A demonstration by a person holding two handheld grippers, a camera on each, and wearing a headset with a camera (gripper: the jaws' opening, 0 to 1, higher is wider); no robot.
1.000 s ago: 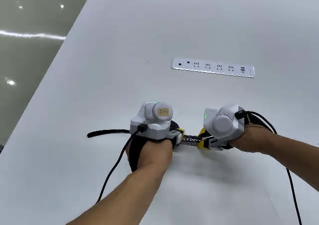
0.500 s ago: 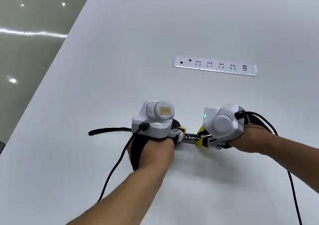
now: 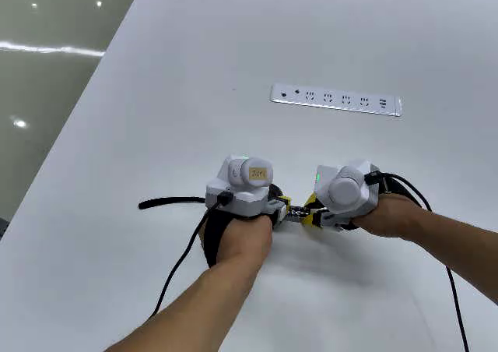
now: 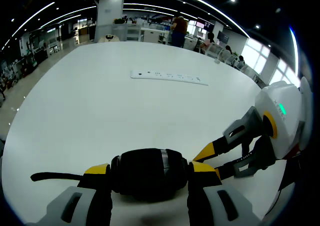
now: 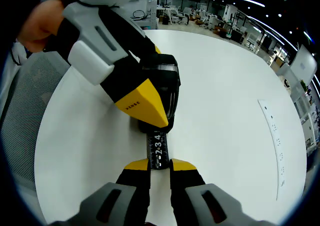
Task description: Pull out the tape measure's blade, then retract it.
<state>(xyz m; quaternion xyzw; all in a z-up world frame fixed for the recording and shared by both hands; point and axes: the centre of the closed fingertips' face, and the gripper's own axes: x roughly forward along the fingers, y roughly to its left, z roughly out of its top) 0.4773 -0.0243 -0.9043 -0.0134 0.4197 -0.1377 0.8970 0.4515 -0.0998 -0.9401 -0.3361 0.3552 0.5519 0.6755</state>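
Your count
You have one left gripper (image 4: 150,170), one right gripper (image 5: 160,165), one tape measure (image 5: 165,78), one power strip (image 3: 336,101) beyond it, one surface (image 3: 194,72).

left gripper (image 3: 278,206) & right gripper (image 3: 313,213): rounded white-grey shells, black jaws w/ grey finger plates & yellow tips, 1 tip w/ tiny dark lettering. left has a tan label (image 3: 259,173) on top, right a green light (image 3: 318,180). black left cable (image 3: 177,268) & black right cable (image 3: 454,290), 1 per gripper; forearms (image 3: 210,305) bare.
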